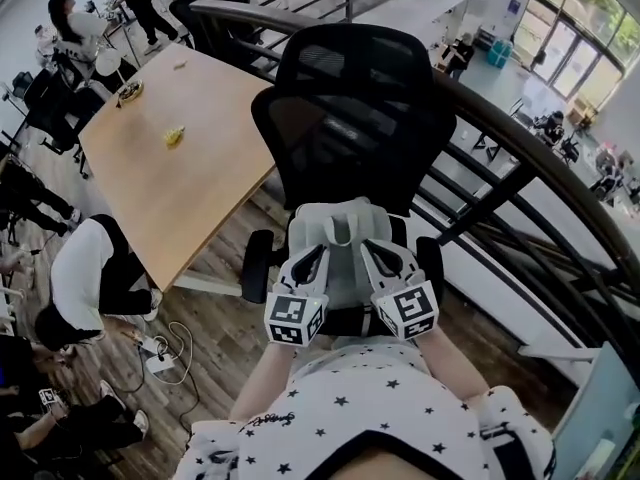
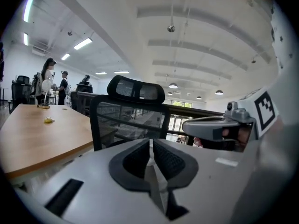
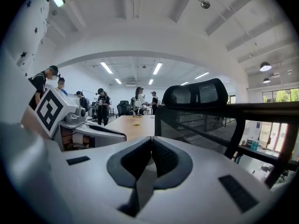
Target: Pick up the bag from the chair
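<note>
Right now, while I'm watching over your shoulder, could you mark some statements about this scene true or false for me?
1. The grey bag lies on the wooden table. False: it sits on the black chair.
2. The left gripper and the right gripper both have their jaws closed. True.
3. A small yellow thing lies on the table. True.
4. The right gripper holds the bag's handle. False: nothing is between its jaws.
</note>
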{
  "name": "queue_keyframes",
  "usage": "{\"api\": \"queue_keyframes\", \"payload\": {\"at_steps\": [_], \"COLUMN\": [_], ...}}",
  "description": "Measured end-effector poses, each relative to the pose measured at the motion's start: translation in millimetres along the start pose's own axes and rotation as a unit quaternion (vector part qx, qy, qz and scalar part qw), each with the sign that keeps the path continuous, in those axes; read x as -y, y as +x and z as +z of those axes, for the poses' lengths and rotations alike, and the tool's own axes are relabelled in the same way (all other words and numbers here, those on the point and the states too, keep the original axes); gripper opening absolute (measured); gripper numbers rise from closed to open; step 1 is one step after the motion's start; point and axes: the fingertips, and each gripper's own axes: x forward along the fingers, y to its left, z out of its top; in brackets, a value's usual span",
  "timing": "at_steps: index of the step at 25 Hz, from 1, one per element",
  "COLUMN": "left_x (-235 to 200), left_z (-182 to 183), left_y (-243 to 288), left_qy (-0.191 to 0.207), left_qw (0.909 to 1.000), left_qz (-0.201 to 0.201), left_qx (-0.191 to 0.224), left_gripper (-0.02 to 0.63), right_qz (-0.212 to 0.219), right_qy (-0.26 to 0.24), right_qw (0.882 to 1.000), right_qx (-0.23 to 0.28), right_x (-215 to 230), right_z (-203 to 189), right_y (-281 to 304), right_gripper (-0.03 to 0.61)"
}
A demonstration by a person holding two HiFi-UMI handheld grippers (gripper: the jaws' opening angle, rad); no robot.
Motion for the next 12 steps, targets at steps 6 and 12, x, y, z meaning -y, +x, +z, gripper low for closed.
{"api": "queue_keyframes", "payload": {"at_steps": [6,12], "left_x": [-19,-36], "left_z": [-29,-57], "left_y": [23,40], "left_qy": [0.000,0.017], "left_qw": [0.9991,0.9972], "left_qz": [0.009,0.016], "left_qx": [-0.041,-0.071], "left_gripper": [0.086,0.146], "right_qz": [0.018,0.011], "right_qy": [-0.007,-0.013], "right_qw": [0.999,0.997], "right_qx": [-0.037,-0.073], "right_x": [16,30], "right_z": [-42,-81], "right_y": [29,46], "right_gripper": [-0.003,0.073]}}
